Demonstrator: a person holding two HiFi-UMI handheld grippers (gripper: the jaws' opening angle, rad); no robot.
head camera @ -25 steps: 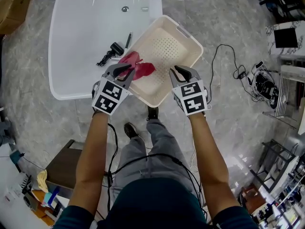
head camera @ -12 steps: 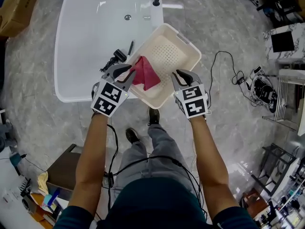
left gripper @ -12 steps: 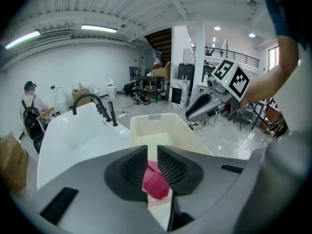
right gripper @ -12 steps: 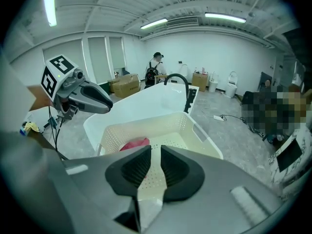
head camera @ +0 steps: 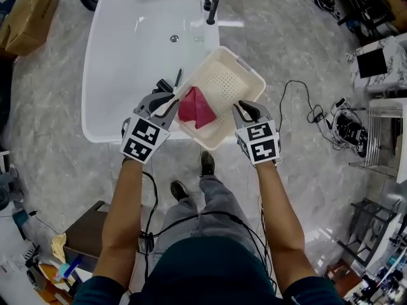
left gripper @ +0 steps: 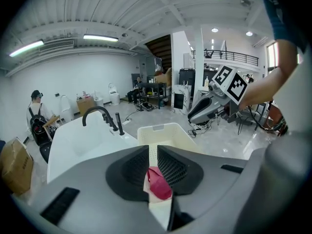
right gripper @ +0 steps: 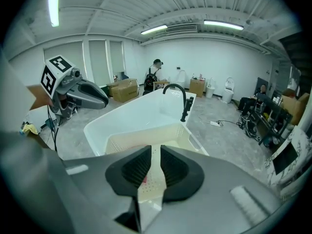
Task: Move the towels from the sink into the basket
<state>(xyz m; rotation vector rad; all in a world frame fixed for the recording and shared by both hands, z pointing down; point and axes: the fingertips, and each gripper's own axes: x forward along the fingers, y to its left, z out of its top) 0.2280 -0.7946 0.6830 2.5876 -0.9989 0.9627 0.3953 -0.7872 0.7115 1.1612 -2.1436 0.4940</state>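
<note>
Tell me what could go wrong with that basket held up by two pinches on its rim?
1. The left hand-held gripper and the right hand-held gripper each pinch only the thin rim of the basket; it could slip free and drop.
2. If one side dips, the red towel may slide out.
3. The basket hangs near the sink edge and the small black items there, so it might knock them.

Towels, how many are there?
1. The red towel lies inside the basket, near its left rim. None shows in the sink, though the basket covers part of it, so another may be hidden.
</note>
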